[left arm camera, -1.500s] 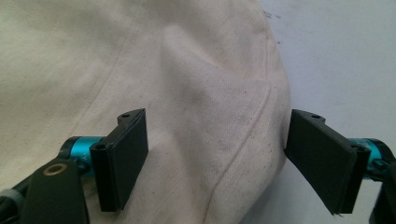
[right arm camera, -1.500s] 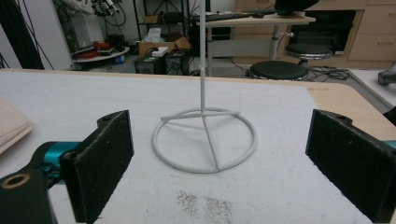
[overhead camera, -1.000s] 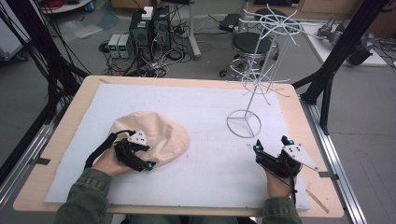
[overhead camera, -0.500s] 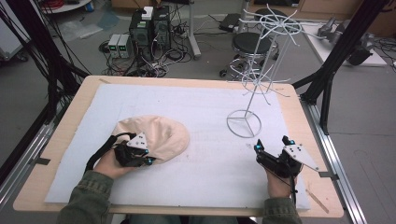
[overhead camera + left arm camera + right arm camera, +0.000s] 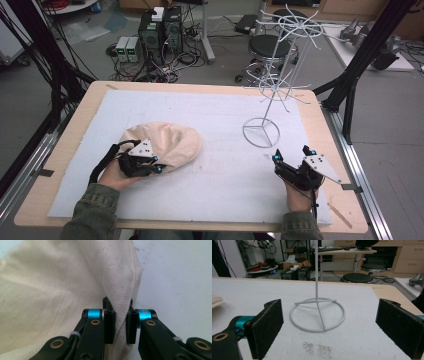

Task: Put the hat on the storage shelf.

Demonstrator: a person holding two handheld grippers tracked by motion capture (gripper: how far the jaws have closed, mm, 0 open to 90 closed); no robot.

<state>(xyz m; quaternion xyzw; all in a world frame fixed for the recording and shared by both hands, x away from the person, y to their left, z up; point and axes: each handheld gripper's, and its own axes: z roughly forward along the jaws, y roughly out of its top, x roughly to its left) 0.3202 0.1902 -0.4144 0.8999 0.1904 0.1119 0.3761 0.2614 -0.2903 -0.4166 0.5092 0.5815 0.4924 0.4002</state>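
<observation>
A cream fabric hat [image 5: 167,140] lies on the left half of the white mat. At the hat's near rim my left gripper [image 5: 157,167] is shut on a raised fold of the cloth. In the left gripper view the hat [image 5: 62,290] spreads to the left, and the left gripper [image 5: 120,315] has its pads pressed on both sides of the fold. A white wire stand [image 5: 272,100] rises at the right, its ring base on the mat. My right gripper [image 5: 291,154] rests just in front of that base, open. The right gripper view has the right gripper [image 5: 329,325] held wide with nothing between its pads and the wire stand [image 5: 316,277] straight ahead.
The white mat [image 5: 225,115] covers most of the wooden table [image 5: 80,125]. Black frame posts [image 5: 360,60] stand at the table's right and left sides. A stool [image 5: 270,47] and electronics with cables sit on the floor beyond the far edge.
The left gripper's jaws have closed on the hat's near rim, pinching up a fold of cloth. The right gripper and the stand have not moved.
</observation>
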